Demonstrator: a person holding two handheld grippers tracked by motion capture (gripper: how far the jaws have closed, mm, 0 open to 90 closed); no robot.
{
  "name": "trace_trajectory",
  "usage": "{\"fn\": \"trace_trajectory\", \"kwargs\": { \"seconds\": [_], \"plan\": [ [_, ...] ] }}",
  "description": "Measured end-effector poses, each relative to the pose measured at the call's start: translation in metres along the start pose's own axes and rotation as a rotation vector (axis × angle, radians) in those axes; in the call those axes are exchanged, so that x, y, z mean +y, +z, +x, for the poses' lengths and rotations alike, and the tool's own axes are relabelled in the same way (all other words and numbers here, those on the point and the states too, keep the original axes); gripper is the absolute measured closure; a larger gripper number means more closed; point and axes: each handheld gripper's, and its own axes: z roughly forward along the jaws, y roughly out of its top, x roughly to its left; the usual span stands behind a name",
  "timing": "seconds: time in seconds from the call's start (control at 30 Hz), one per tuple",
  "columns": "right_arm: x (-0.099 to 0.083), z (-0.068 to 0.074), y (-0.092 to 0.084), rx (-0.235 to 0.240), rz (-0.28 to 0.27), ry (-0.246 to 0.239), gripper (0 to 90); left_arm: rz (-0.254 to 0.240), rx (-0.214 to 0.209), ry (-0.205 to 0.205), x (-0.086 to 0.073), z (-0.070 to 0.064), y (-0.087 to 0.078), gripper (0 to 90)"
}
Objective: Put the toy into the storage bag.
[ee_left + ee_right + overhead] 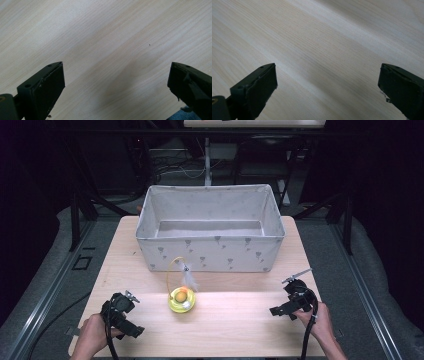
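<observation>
Both grippers sit low in the high view: the left gripper (pixel 121 312) at lower left, the right gripper (pixel 295 301) at lower right, each held by a hand cut off by the bottom edge. In each gripper view the black jaws stand wide apart, grasping nothing, with bare pale wood of the table (pixel 105 45) between them; a scrap of blue fabric (pixel 183 115) shows at the lower right corner of the left gripper view, too cropped to identify. Between the grippers, just below frame centre, rests a small yellow round toy (pixel 181 300) with an orange ball inside and a thin curved wire carrying a white feather; fine detail is hard to make out. Farther up stands a grey fabric bin (pixel 210 227), open-topped, its floor partly hidden by the near wall.
</observation>
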Motion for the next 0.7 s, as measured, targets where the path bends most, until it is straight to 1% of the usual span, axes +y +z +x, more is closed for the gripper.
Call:
{"fn": "trace_trajectory", "kwargs": {
  "seconds": [0.07, 0.1, 0.13, 0.17, 0.23, 0.3, 0.33, 0.43, 0.47, 0.5, 0.53, 0.57, 0.6, 0.63, 0.67, 0.7],
  "plan": [
    [0.0, 0.0, 0.0, -0.002, -0.008, 0.005, 2.0, 0.008, 0.0, 0.006, 0.0, -0.001, 0.0, 1.5],
    [0.0, 0.001, 0.001, 0.005, -0.016, 0.011, 2.1, 0.013, -0.003, 0.009, 0.0, -0.001, 0.0, 1.5],
    [-0.001, 0.002, 0.002, 0.002, -0.035, 0.023, 2.1, 0.013, -0.003, 0.012, 0.001, -0.001, 0.0, 1.5],
    [0.0, 0.001, 0.001, 0.009, -0.019, 0.012, 2.1, 0.014, -0.005, 0.011, 0.001, -0.002, -0.001, 1.5],
    [0.0, 0.001, 0.001, 0.007, -0.008, 0.003, 2.1, 0.02, -0.005, 0.018, 0.001, -0.002, -0.002, 1.7],
    [0.0, 0.001, 0.0, 0.018, -0.008, 0.003, 2.1, 0.021, -0.007, 0.019, 0.002, -0.002, -0.002, 1.8],
    [-0.001, 0.002, 0.001, 0.009, -0.019, 0.01, 2.1, 0.024, -0.008, 0.023, 0.002, -0.001, -0.002, 1.9],
    [0.0, 0.002, 0.001, 0.012, -0.015, 0.006, 2.1, 0.022, -0.009, 0.022, 0.002, -0.002, -0.004, 1.9],
    [0.0, 0.003, 0.002, 0.01, -0.028, 0.015, 2.1, 0.02, -0.011, 0.028, 0.003, -0.002, -0.006, 1.9],
    [0.0, 0.003, 0.002, 0.01, -0.028, 0.015, 2.1, 0.02, -0.011, 0.028, 0.003, -0.002, -0.006, 1.9],
    [0.0, 0.002, 0.001, 0.013, -0.011, 0.001, 2.1, 0.021, -0.014, 0.026, 0.004, -0.002, -0.007, 1.9],
    [0.0, 0.003, 0.002, 0.005, -0.023, 0.008, 2.2, 0.013, -0.007, 0.033, 0.005, -0.003, -0.01, 1.9],
    [0.0, 0.003, 0.002, 0.005, -0.023, 0.008, 2.2, 0.013, -0.007, 0.033, 0.005, -0.003, -0.01, 1.9],
    [0.001, 0.004, 0.001, 0.02, -0.019, 0.004, 2.2, 0.009, -0.005, 0.038, 0.008, -0.004, -0.014, 1.9],
    [0.0, 0.004, 0.002, 0.009, -0.023, 0.01, 2.2, 0.007, -0.003, 0.039, 0.009, -0.004, -0.015, 1.9],
    [0.001, 0.003, 0.001, 0.016, -0.007, -0.002, 2.2, 0.002, -0.002, 0.041, 0.011, -0.005, -0.017, 1.9]
  ]
}}
